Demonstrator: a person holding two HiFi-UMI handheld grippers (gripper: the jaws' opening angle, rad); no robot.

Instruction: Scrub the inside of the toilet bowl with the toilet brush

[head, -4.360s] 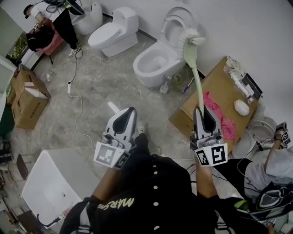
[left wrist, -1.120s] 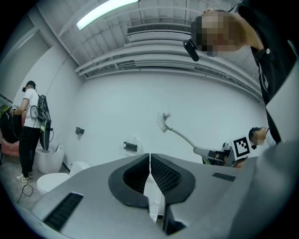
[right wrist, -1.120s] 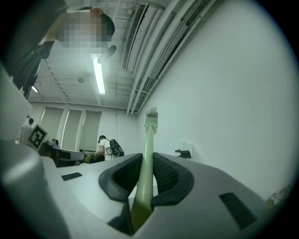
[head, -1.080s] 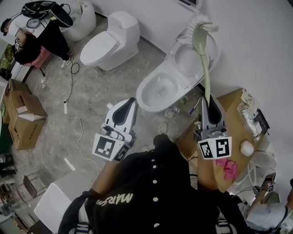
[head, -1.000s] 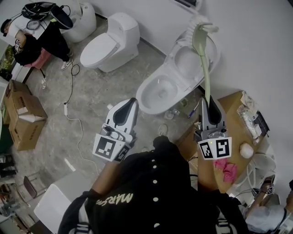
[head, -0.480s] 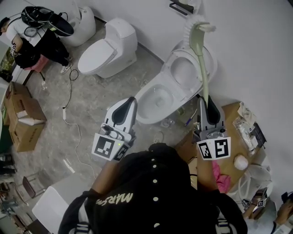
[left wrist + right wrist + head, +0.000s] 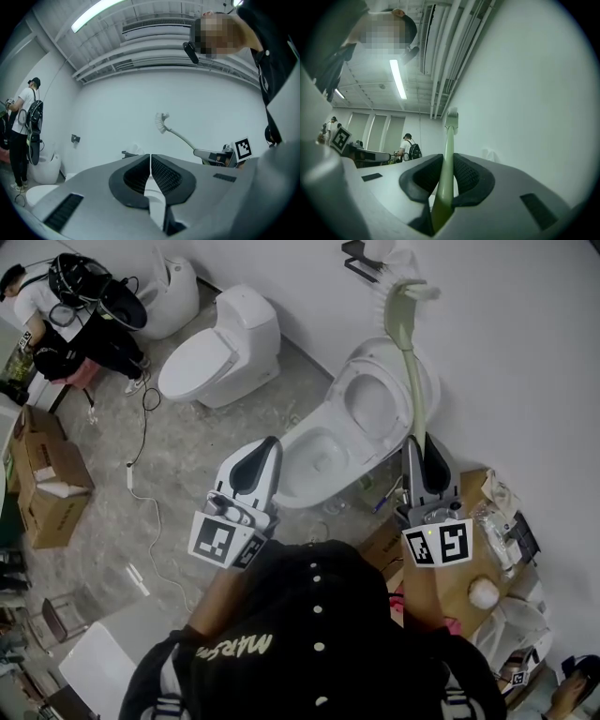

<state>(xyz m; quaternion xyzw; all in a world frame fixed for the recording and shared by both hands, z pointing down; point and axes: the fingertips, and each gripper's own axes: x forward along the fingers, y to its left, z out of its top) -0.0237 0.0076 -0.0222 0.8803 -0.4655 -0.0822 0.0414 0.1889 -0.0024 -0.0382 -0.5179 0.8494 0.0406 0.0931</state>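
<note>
Toilet brush [image 7: 410, 362] above open toilet [image 7: 296, 486]; perhaps bottles [image 7: 367, 483] beside base.

Toilet brush [image 7: 410, 362] handle's lower end buried in my right gripper [image 7: 421, 444]. Left gripper [image 7: 268, 442] covers the toilet bowl [image 7: 298, 491] edge. Table clutter [image 7: 495, 514] is too small to name.

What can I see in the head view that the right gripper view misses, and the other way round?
Only the head view shows the floor below: the open toilet, a second, closed toilet and cardboard boxes. Only the right gripper view shows the ceiling light and, close up, the jaws clamped on the green handle. Both show the toilet brush held in the right gripper, its bristle head up by the white wall, not in the bowl.
</note>
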